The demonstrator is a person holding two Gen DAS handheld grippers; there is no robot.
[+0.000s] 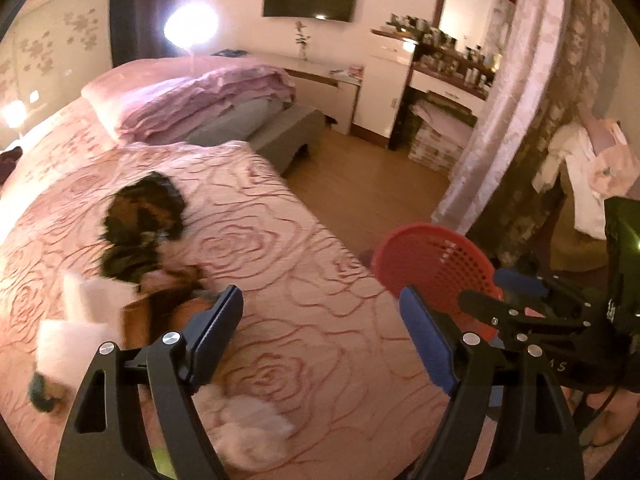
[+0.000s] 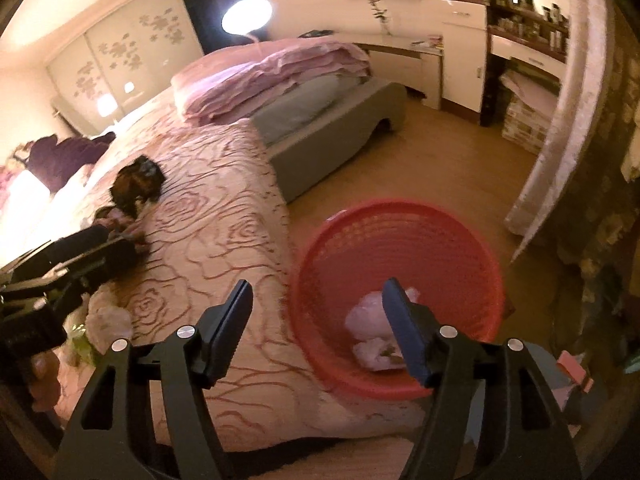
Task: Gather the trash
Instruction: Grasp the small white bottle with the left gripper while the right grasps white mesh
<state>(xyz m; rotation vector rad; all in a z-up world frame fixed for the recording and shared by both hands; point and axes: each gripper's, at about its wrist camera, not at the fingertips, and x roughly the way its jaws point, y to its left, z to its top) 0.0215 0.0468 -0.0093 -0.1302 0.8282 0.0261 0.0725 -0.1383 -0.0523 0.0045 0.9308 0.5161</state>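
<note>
A round red perforated plastic basket (image 2: 396,292) stands on the floor just right of the rose-patterned pink bedspread (image 2: 208,216), with crumpled white tissue wads (image 2: 372,334) inside it and more crumpled white tissue (image 1: 248,428) on the bedspread.

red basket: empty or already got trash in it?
Not empty. The right wrist view looks down into the red basket, upright on the floor beside the bed, and crumpled white trash lies at its bottom.
</note>
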